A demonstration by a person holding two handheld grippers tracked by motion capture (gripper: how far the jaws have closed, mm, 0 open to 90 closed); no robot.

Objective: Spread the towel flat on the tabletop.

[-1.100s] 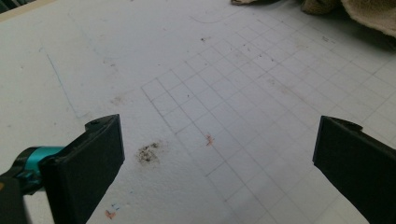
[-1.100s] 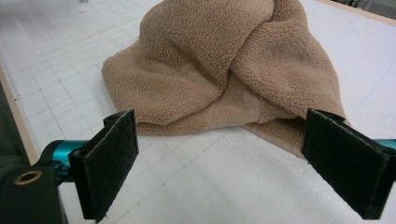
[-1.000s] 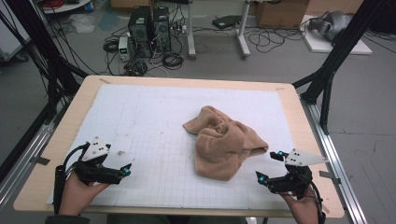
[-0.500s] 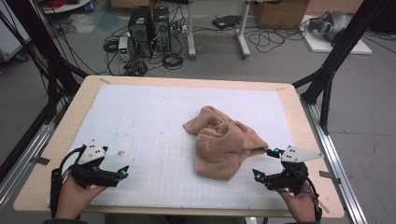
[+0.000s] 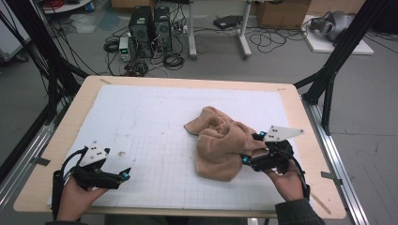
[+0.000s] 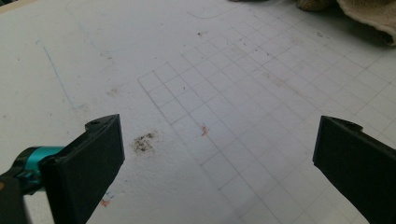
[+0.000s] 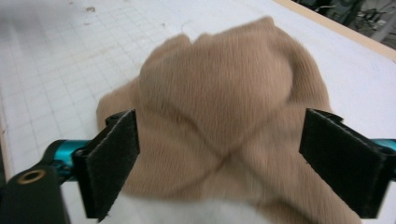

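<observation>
A crumpled tan towel (image 5: 220, 143) lies right of centre on the white gridded mat (image 5: 155, 122). My right gripper (image 5: 248, 154) sits at the towel's right edge, open, and its jaws straddle the cloth without pinching it. In the right gripper view the towel (image 7: 219, 116) bulges between the two spread pads (image 7: 114, 158). My left gripper (image 5: 123, 171) rests open near the mat's front left corner, far from the towel. The left gripper view looks over bare mat (image 6: 201, 93), with a bit of towel (image 6: 369, 14) at its top right corner.
The mat lies on a wooden table (image 5: 56, 140) framed by metal rails. Dark stains mark the mat (image 6: 142, 142) near the left gripper. Computer towers (image 5: 150, 23) and cables stand on the floor beyond the far edge. Black struts rise at both sides.
My right gripper has moved left and forward up to the towel's right edge. My left gripper has shifted slightly toward the front left.
</observation>
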